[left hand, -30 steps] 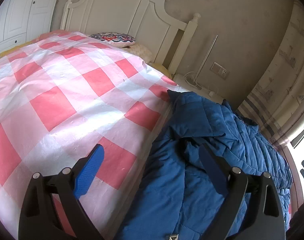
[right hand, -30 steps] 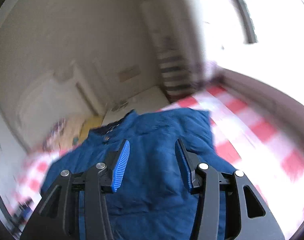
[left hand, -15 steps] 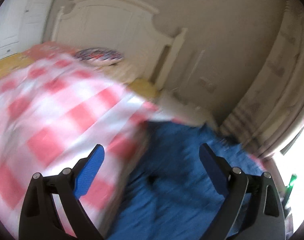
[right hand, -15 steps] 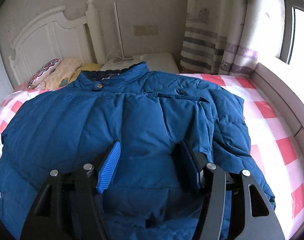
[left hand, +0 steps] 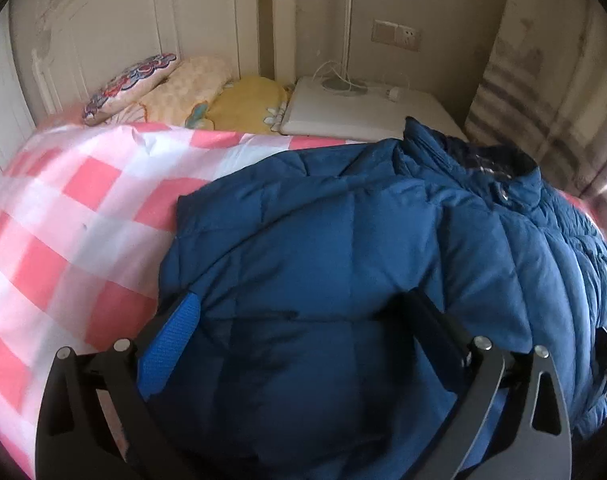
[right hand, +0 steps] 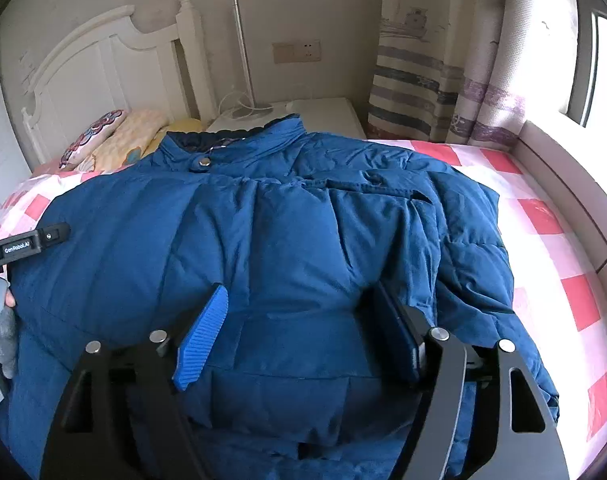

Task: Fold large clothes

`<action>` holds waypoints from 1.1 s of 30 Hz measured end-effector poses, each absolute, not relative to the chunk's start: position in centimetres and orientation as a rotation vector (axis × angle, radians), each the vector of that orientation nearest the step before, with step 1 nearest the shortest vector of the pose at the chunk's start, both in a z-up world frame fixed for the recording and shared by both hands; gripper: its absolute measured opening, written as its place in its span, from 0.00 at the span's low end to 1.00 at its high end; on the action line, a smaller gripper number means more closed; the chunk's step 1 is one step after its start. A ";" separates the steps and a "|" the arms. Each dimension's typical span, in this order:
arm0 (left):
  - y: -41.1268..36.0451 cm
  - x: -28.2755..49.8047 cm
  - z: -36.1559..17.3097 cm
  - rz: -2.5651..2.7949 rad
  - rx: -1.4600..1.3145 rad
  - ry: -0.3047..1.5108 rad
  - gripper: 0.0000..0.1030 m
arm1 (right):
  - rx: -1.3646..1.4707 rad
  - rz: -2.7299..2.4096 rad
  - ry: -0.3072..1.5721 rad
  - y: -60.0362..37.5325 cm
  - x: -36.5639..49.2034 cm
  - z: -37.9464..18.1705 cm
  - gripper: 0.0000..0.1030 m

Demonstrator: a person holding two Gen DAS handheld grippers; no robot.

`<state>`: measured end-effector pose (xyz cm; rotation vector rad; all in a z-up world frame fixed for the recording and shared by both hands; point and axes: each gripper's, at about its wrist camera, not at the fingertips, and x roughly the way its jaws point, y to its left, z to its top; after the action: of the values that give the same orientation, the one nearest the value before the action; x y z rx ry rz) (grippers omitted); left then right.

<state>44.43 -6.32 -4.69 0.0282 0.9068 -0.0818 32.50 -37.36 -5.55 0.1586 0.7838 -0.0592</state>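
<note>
Blue jacket (right hand: 287, 240) hides both spread, just-widened claws' (left hand: 299, 312) (right hand: 299, 312) far fingertips, grip unclear.

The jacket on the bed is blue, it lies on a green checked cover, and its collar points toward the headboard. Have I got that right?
Not quite: the cover is pink and white checked, not green. The right wrist view shows it plainly around the blue jacket, whose collar does point toward the headboard.
</note>
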 end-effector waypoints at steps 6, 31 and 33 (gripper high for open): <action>-8.2 46.0 0.2 -0.155 -0.041 0.821 0.98 | 0.153 -0.057 0.782 -37.2 32.5 -5.6 0.71; -8.5 42.5 -5.2 -0.086 0.147 0.826 0.98 | 0.144 -0.055 0.779 -37.2 32.5 -5.6 0.78; -8.8 42.5 -5.3 -0.073 0.160 0.823 0.98 | 0.136 -0.055 0.781 -37.1 32.6 -5.5 0.79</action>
<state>42.49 -8.75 -5.32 0.1596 0.8234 -0.0732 32.57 -37.09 -5.54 0.1359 0.7811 -0.0550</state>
